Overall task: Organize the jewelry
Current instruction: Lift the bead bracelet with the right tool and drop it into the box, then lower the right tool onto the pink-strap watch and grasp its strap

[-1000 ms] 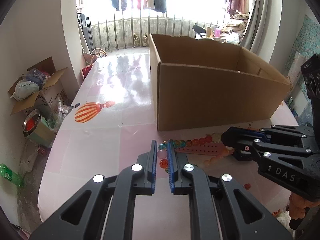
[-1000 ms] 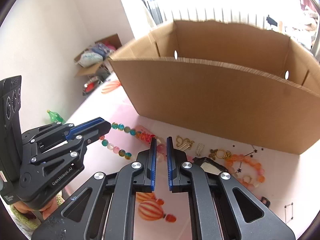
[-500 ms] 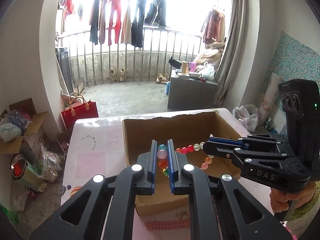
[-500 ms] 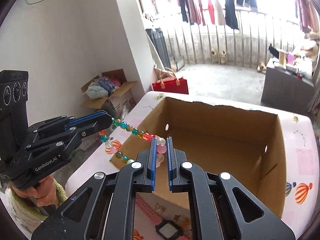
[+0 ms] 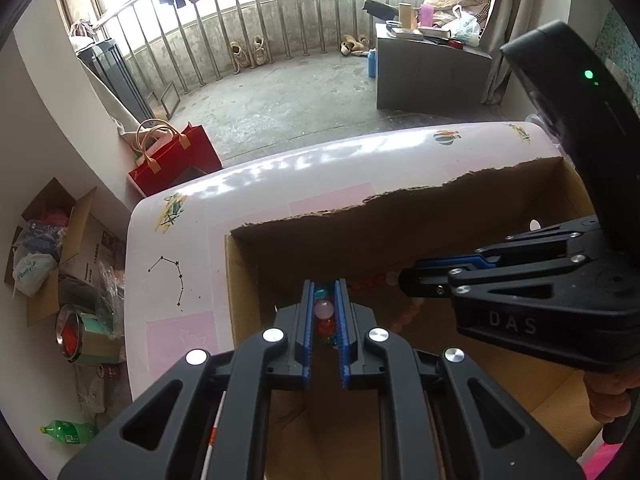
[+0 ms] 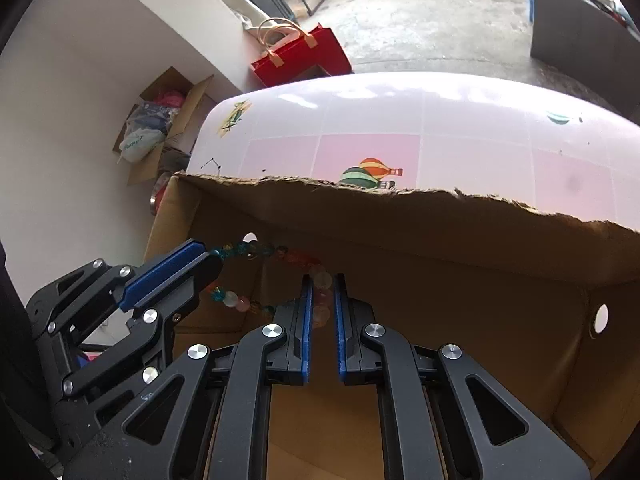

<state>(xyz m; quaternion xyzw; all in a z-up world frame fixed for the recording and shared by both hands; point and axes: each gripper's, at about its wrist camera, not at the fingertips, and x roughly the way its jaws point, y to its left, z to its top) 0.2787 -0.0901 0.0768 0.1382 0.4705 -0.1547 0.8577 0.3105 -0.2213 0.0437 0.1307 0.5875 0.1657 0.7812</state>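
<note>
Holding a beaded necklace (image 5: 325, 312) strung between both grippers, right over the open cardboard box (image 5: 400, 216) on the pink table (image 5: 176, 280); left gripper (image 5: 324, 292) jaws narrow, pinching a pink bead; right gripper (image 6: 321, 292) jaws also narrow, clamped on pale beads; strand sags between them inside the box, near its far-left corner; red gift bag (image 5: 176, 160) sits on the floor beyond.

Colourful bead necklace (image 6: 280, 256) inside cardboard box (image 6: 440, 232)
</note>
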